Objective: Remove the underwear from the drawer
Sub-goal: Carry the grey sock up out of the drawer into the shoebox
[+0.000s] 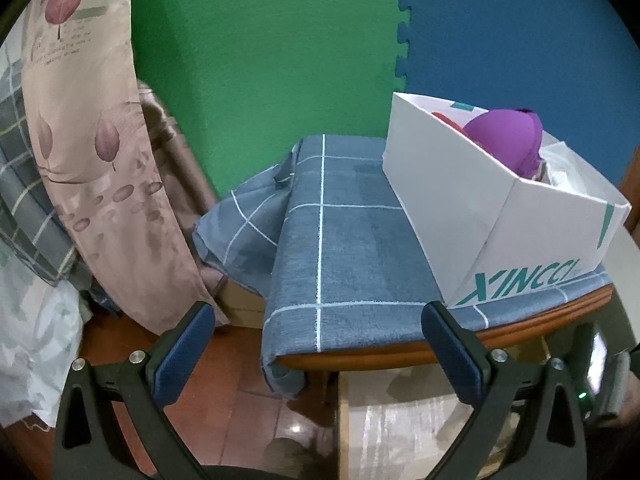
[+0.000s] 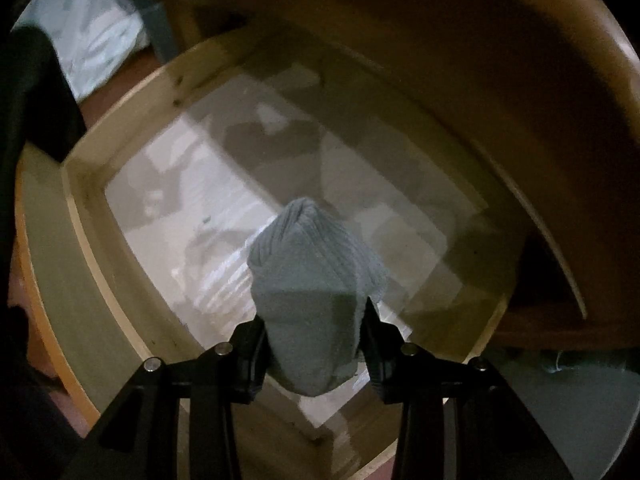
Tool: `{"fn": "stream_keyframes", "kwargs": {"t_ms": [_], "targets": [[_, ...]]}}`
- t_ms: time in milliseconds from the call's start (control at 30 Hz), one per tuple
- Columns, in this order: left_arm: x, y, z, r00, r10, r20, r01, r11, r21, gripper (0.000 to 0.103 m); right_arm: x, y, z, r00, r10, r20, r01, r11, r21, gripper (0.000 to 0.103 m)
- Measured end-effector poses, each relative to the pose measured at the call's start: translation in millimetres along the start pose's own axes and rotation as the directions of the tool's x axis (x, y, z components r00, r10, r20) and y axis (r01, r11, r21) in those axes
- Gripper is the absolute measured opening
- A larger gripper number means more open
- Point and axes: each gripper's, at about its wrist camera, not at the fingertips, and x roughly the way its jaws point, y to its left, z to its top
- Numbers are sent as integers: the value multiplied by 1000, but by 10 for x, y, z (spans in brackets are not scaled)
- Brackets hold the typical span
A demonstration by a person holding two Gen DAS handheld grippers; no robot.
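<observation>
In the right wrist view my right gripper (image 2: 316, 332) is shut on a rolled grey-blue piece of underwear (image 2: 312, 280) and holds it above the open wooden drawer (image 2: 100, 216), whose bottom is lined with pale paper. In the left wrist view my left gripper (image 1: 316, 320) is open and empty, in front of a table edge covered with a blue checked cloth (image 1: 340, 240). A white cardboard box (image 1: 500, 208) stands on that cloth at the right, with a purple bra (image 1: 508, 140) inside.
Green (image 1: 260, 60) and blue (image 1: 520, 32) foam mats form the back wall. A pink leaf-print cloth (image 1: 100, 140) hangs at the left. The floor is reddish wood (image 1: 224, 392). The dark underside of the tabletop (image 2: 480, 60) overhangs the drawer.
</observation>
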Motion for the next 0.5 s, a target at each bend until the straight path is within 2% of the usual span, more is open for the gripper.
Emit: {"fn": "stream_keyframes", "kwargs": {"t_ms": [233,500], "targets": [[8,-57,-23,999,46,0,-46,999,28,102,-40,-24,-5,999,-4,38,3,1000,28,41],[-23,-136,-43,997,70,18,-71,995,75,102,-413,-44,-75,993,1,119,-11,997,82,41]]}}
